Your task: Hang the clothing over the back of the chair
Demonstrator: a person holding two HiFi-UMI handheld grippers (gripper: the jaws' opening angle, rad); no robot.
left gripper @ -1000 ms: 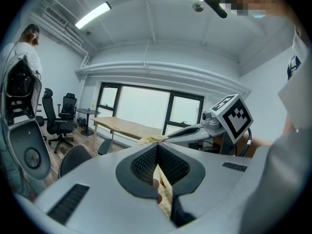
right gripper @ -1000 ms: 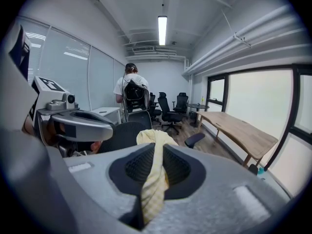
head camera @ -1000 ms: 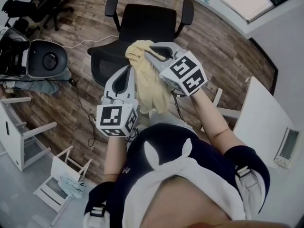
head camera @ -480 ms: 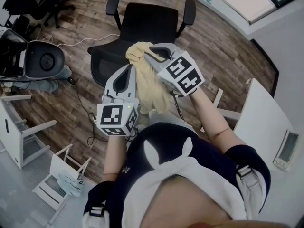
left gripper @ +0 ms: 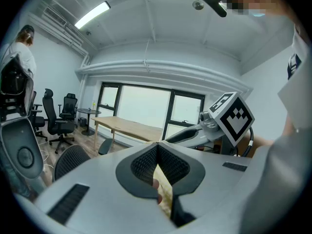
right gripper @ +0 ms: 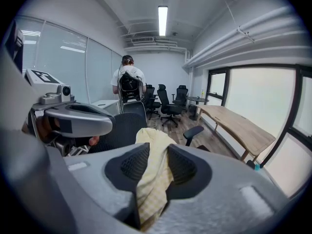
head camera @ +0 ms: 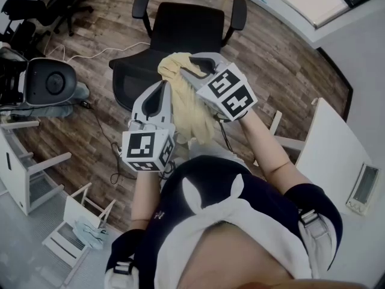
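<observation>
Both forearms reached up the middle of the head view, side by side. The left gripper [head camera: 163,89] sat lower and pointed nearly level. Its fingers [left gripper: 145,164] were closed together on a fold of the yellow cloth [head camera: 187,110]. The right gripper [head camera: 187,64] sat higher and tipped downward, its marker cube turned toward the camera. Its fingers [right gripper: 132,164] had just been opening and stood wide, with the cloth lying loose between them. The cloth bunched at the right gripper's tip and hung down between the two grippers toward the person's chest. Just beyond, in the upper middle, stood the black chair [head camera: 180,32], its mesh back nearest the grippers and below the bunched cloth. Bare wood floor [head camera: 283,59] lay open right of the chair. A white desk [head camera: 337,155] edged the frame's right side, and a second chair [head camera: 51,80] stood at the left.
</observation>
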